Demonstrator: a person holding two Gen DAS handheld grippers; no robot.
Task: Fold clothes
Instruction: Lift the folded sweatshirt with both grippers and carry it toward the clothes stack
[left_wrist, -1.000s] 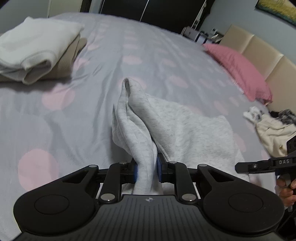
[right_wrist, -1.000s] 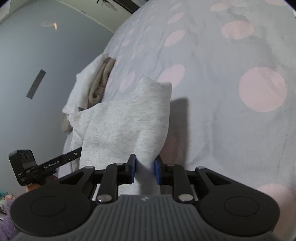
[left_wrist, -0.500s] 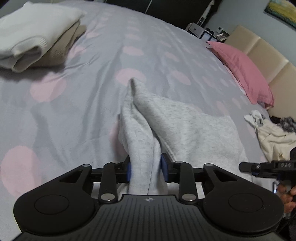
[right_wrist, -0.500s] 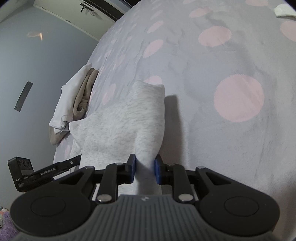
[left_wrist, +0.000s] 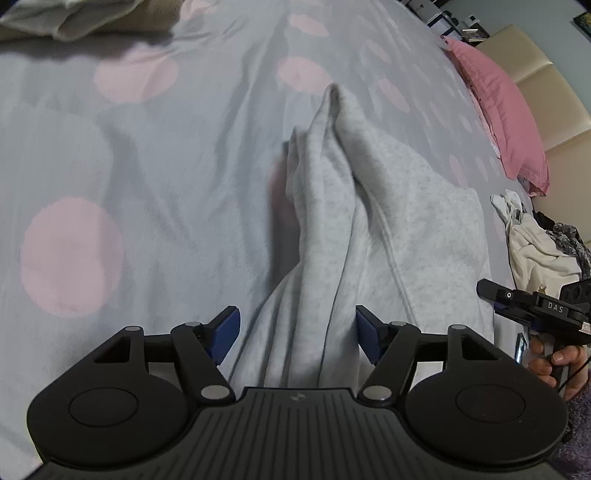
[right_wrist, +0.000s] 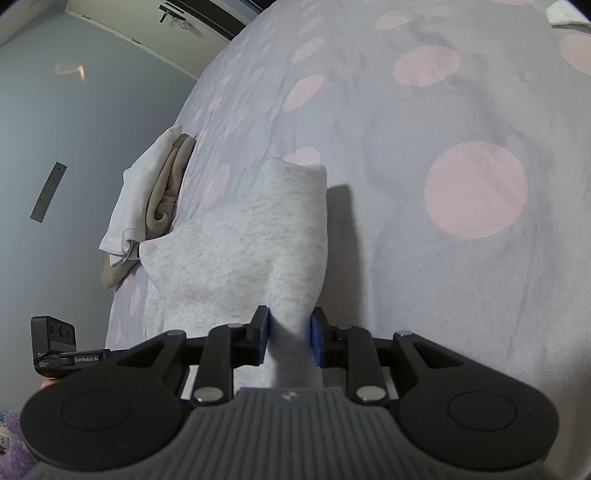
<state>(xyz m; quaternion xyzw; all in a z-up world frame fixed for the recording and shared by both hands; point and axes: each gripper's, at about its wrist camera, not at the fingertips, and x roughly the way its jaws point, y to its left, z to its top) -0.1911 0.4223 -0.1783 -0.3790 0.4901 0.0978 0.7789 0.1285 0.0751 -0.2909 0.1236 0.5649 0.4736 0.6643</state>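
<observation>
A light grey marl garment (left_wrist: 332, 206) lies partly folded on the grey, pink-dotted bedspread (left_wrist: 110, 184), with one edge standing up in a ridge. My left gripper (left_wrist: 295, 334) has its jaws wide and still opening; the cloth runs between them, and neither blue pad presses on it. In the right wrist view the same garment (right_wrist: 251, 240) rises from the bed into my right gripper (right_wrist: 290, 338). Its jaws are starting to ease apart, but the pads still pinch a corner of cloth. The right gripper's body (left_wrist: 532, 306) and a hand (left_wrist: 554, 362) show at the left wrist view's right edge.
A folded stack of white and beige clothes (right_wrist: 147, 210) sits near the bed's far edge. A pink pillow (left_wrist: 506, 110) leans on the beige headboard (left_wrist: 546, 85). A heap of unfolded cream and patterned clothes (left_wrist: 535, 240) lies beside the garment.
The left jaws went from shut on the grey garment to wide apart, releasing it. The left gripper sank and tipped down toward the bed. The right gripper kept its place and grip.
</observation>
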